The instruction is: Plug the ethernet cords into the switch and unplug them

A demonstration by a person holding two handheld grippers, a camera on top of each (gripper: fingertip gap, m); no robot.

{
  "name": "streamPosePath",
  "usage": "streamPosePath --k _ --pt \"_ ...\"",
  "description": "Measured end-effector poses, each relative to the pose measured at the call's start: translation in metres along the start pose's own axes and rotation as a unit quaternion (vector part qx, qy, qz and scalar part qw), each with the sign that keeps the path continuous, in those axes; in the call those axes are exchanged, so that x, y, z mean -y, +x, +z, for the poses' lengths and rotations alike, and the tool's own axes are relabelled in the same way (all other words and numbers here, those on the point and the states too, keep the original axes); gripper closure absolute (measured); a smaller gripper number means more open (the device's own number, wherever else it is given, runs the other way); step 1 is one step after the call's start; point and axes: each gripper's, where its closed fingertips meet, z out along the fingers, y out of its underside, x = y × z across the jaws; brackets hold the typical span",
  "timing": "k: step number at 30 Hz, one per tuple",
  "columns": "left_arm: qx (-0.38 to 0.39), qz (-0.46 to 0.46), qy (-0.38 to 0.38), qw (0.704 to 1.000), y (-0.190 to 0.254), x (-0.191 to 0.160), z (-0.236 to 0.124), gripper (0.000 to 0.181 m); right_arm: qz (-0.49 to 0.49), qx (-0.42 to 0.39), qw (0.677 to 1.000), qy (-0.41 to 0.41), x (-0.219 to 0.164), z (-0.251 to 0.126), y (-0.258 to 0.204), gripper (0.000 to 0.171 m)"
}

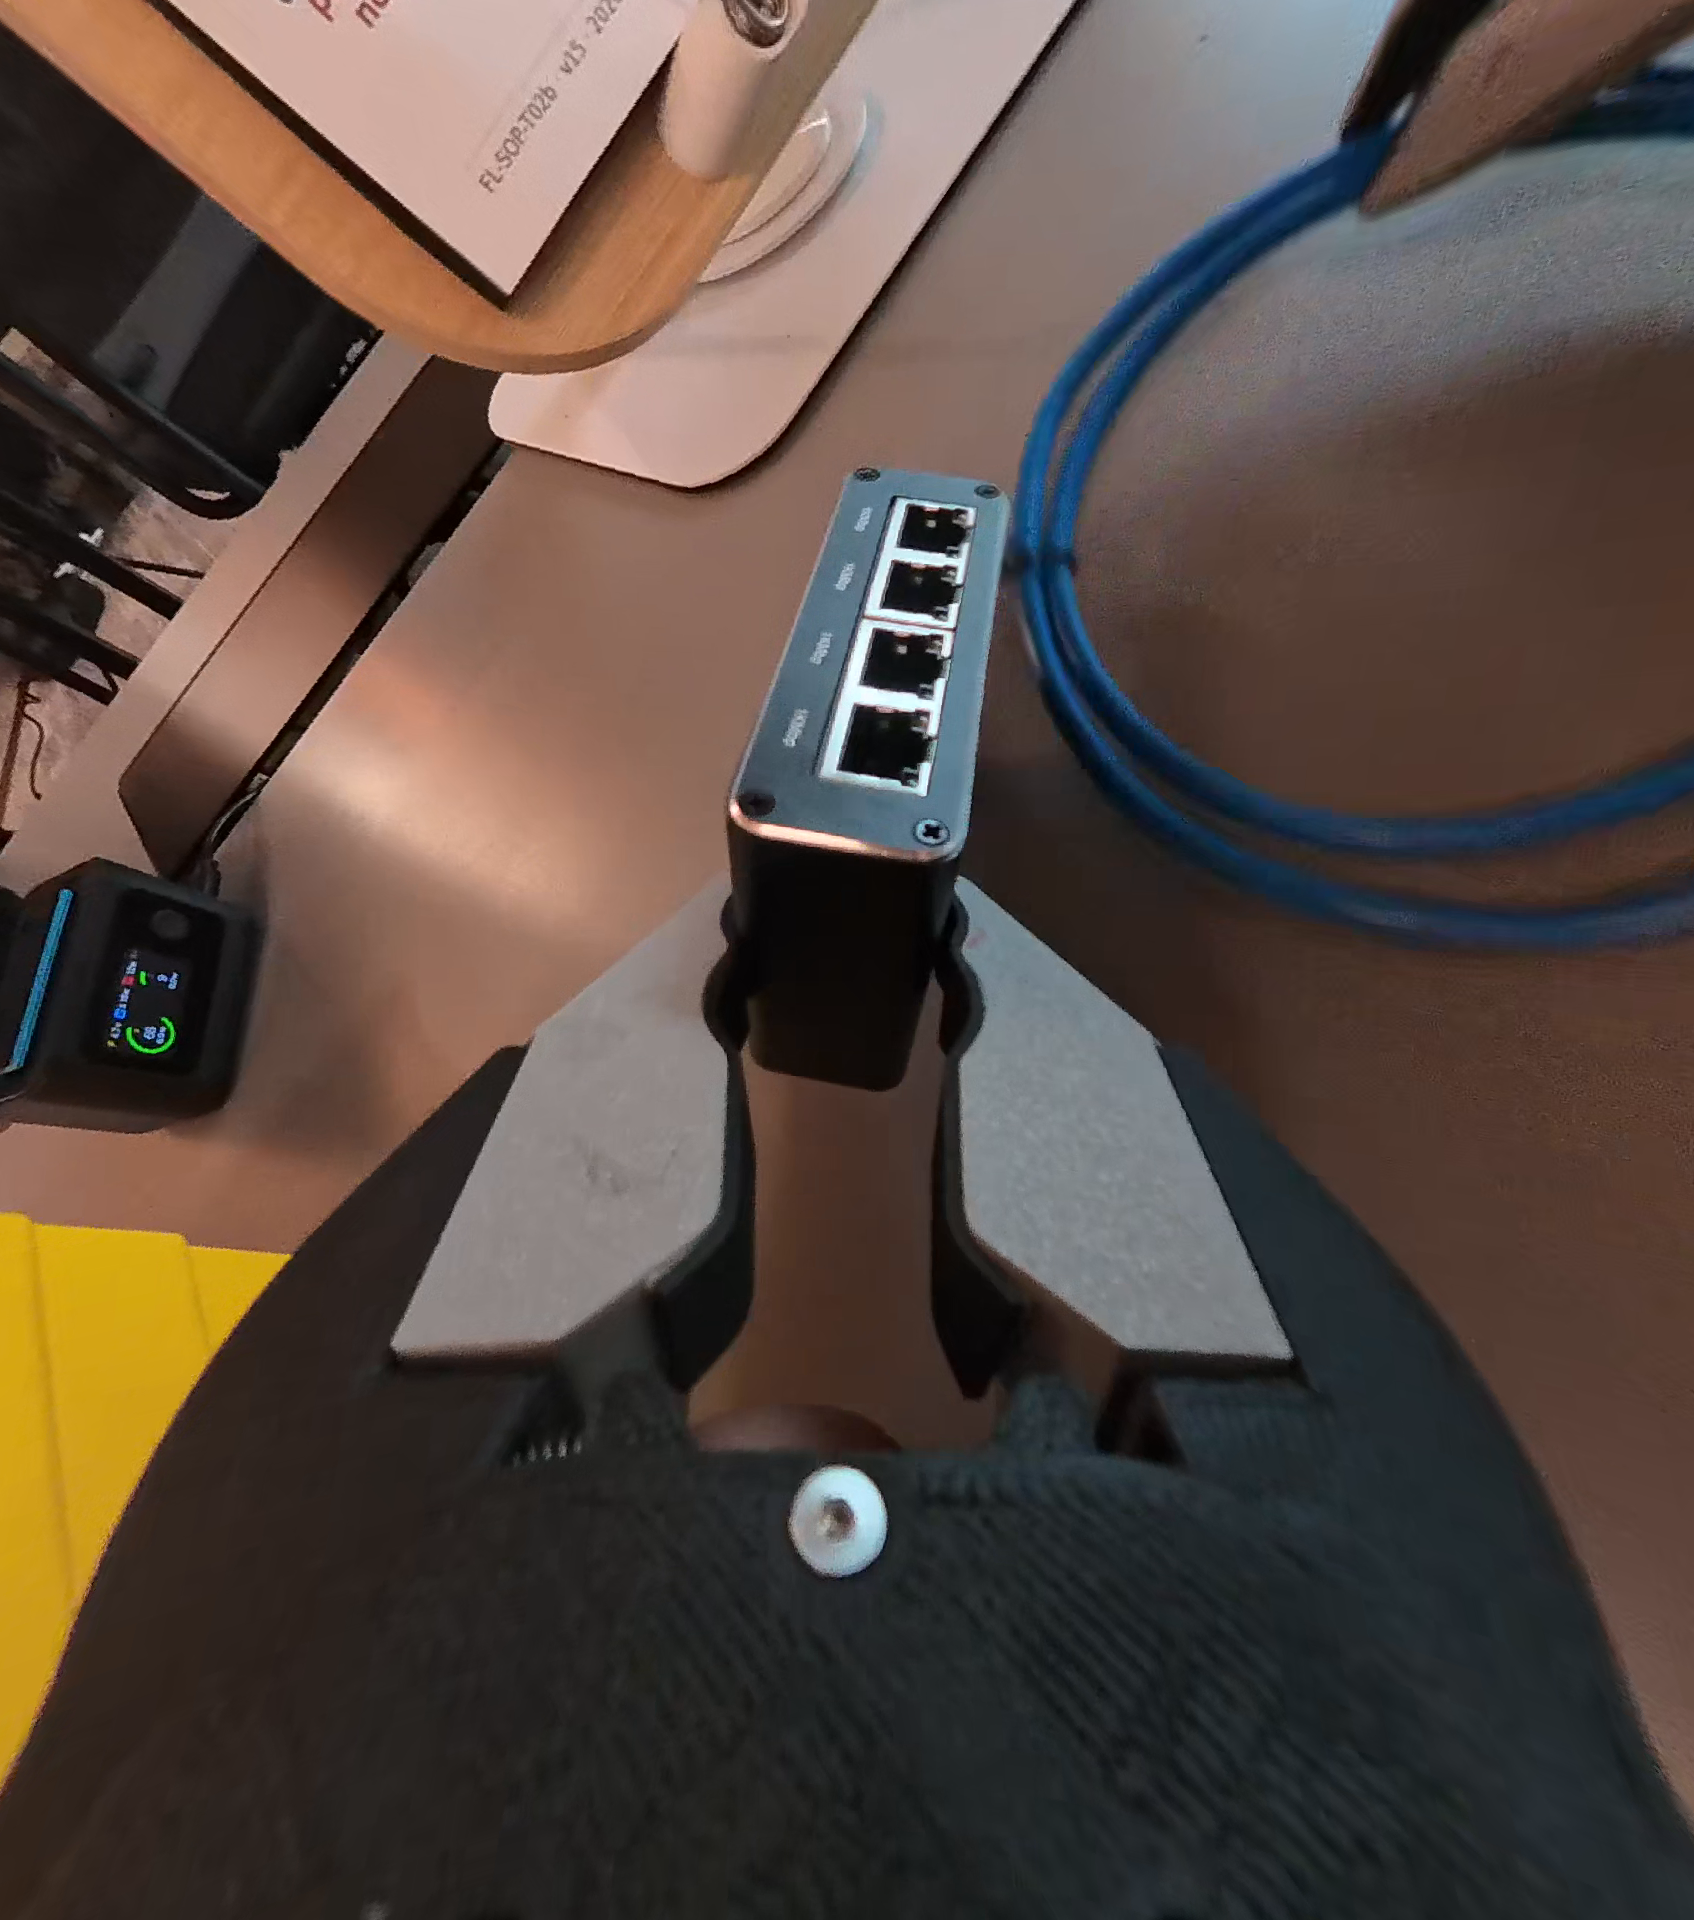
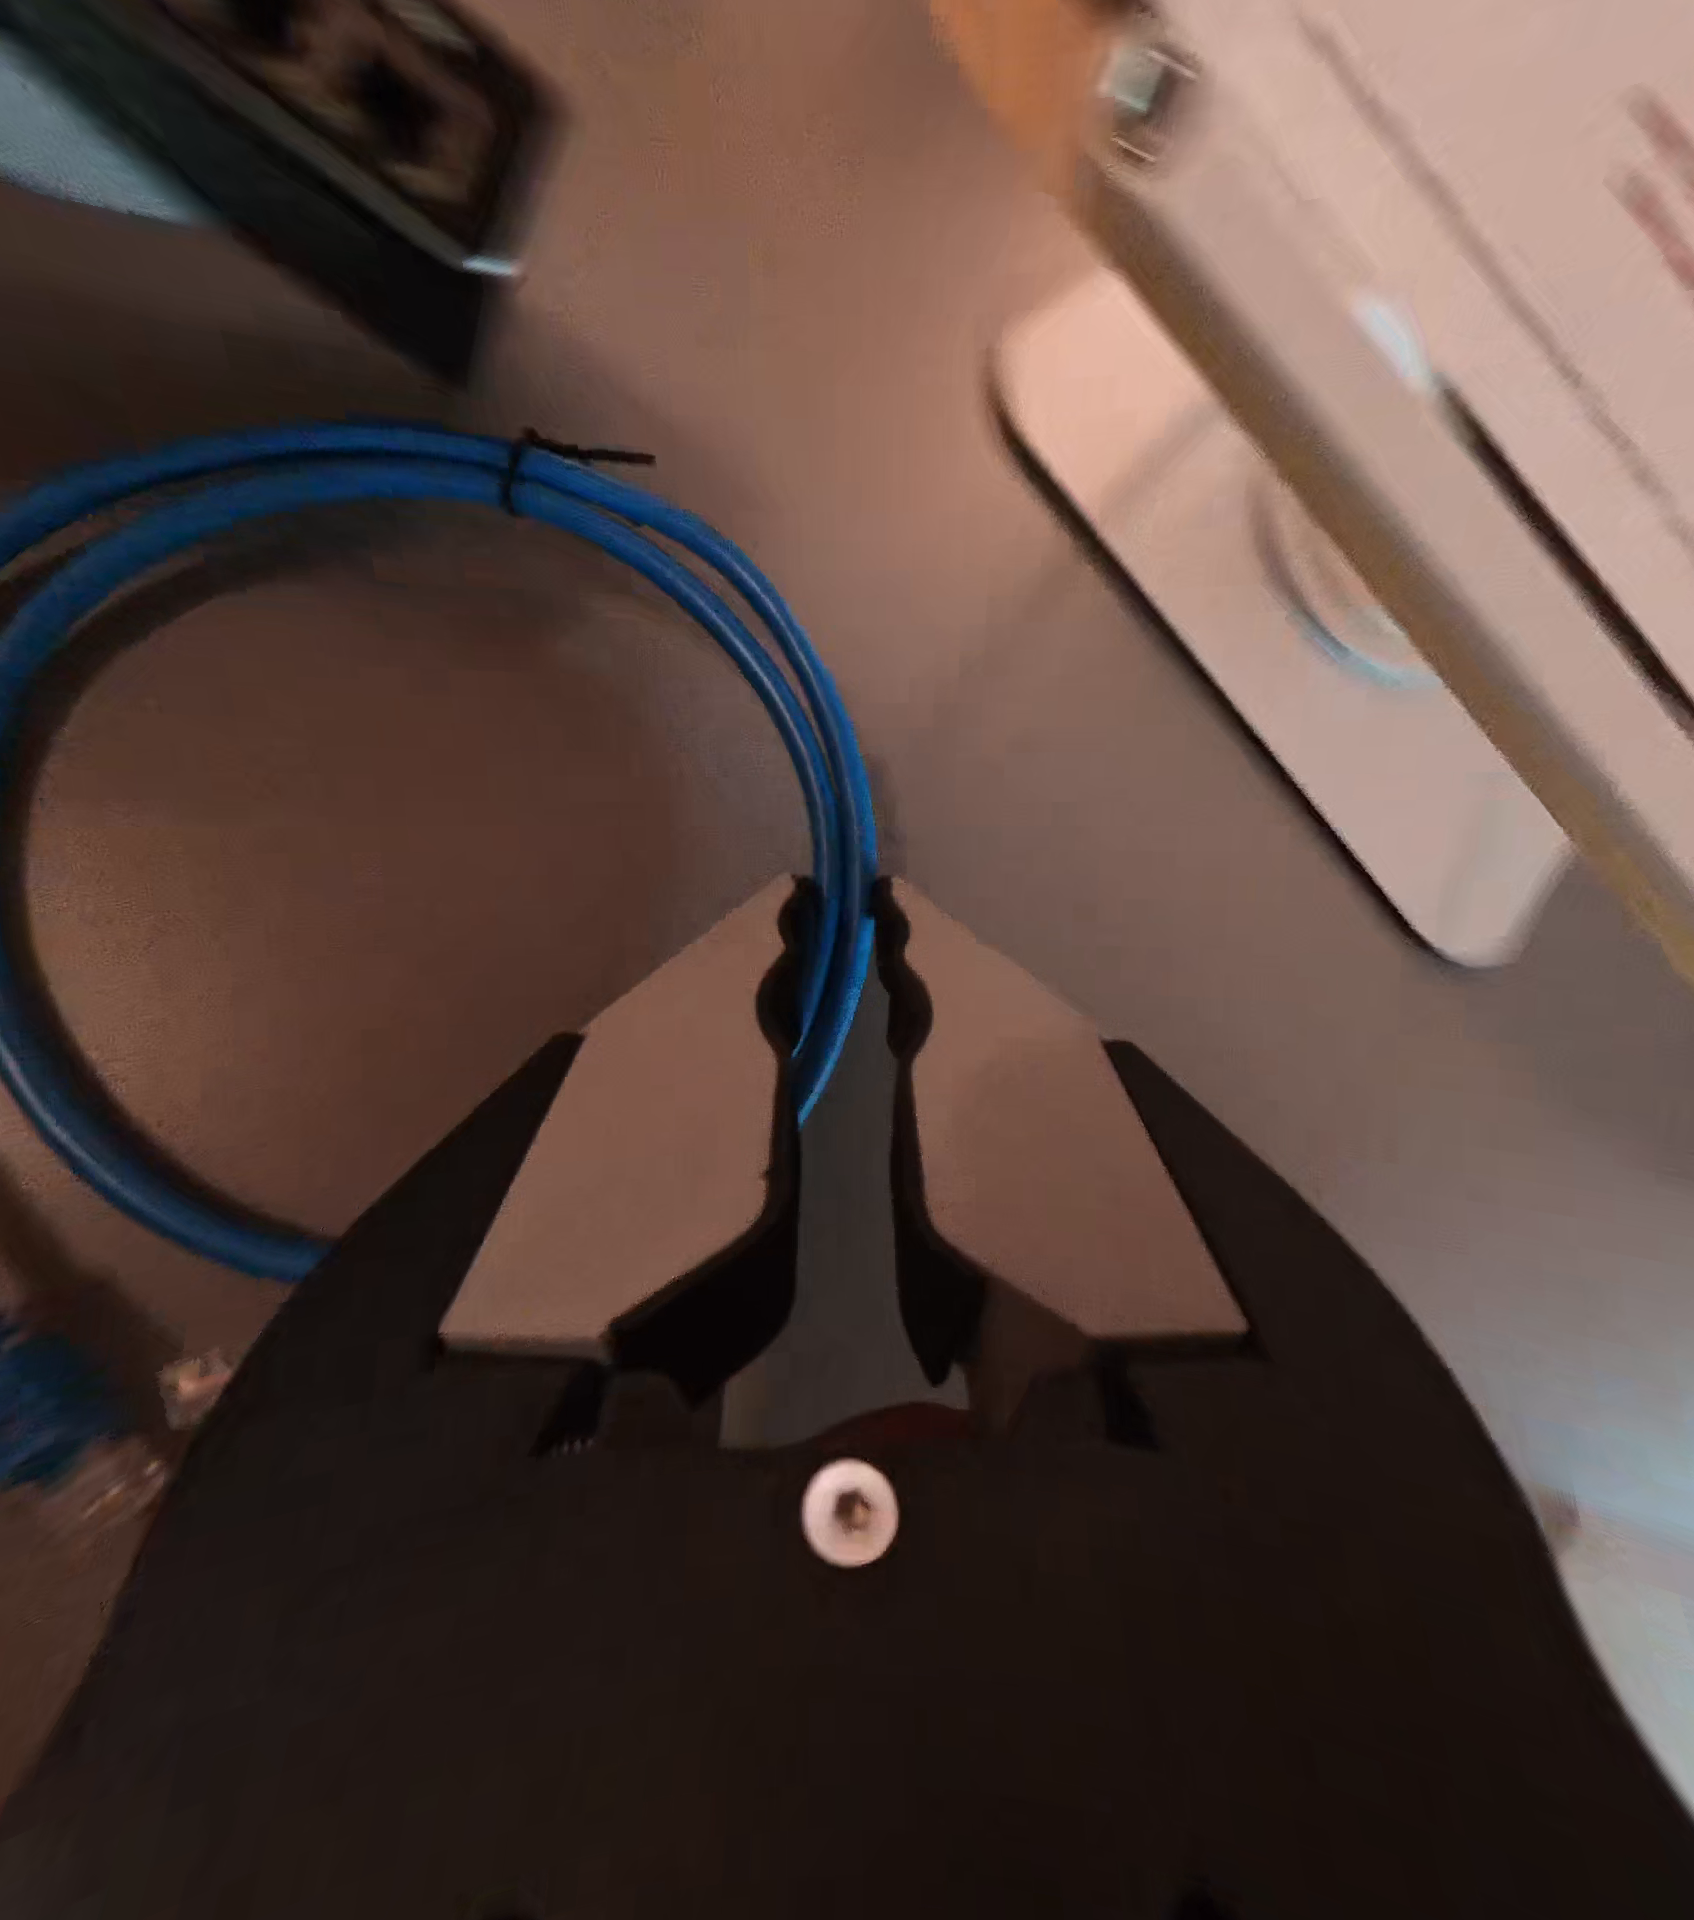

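Blue ethernet cords, coiled on the table, sit pinched in my right gripper; my left gripper clamps the black switch. Gripping mid-coil, I may drag everything.

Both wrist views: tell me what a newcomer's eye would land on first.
In the left wrist view, the black switch stands out at centre, clamped in the left gripper, its four ports empty and facing the camera. In the right wrist view, the coiled blue cable lies on the brown table, with two strands running between the right gripper jaws.
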Motion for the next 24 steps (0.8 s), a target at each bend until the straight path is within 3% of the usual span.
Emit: streamPosePath --k 3,8,17,24 --pt "-0.004 -0.003 0.000 1.000 0.001 0.000 0.000 0.149 0.060 -0.017 0.998 -0.027 -0.017 -0.003 0.016 0.163" --pt "-0.025 0.001 0.007 1.000 0.009 0.003 -0.001 0.149 0.071 -0.014 0.996 -0.053 -0.035 -0.002 0.020 0.163" --pt "-0.054 -0.014 -0.015 0.998 0.017 -0.006 0.005 0.150 0.054 -0.006 0.998 -0.019 -0.023 -0.013 0.020 0.161" --pt "-0.076 -0.037 -0.029 0.996 0.020 -0.012 0.006 0.150 -0.014 0.195 0.975 0.103 0.010 -0.048 -0.054 0.159"
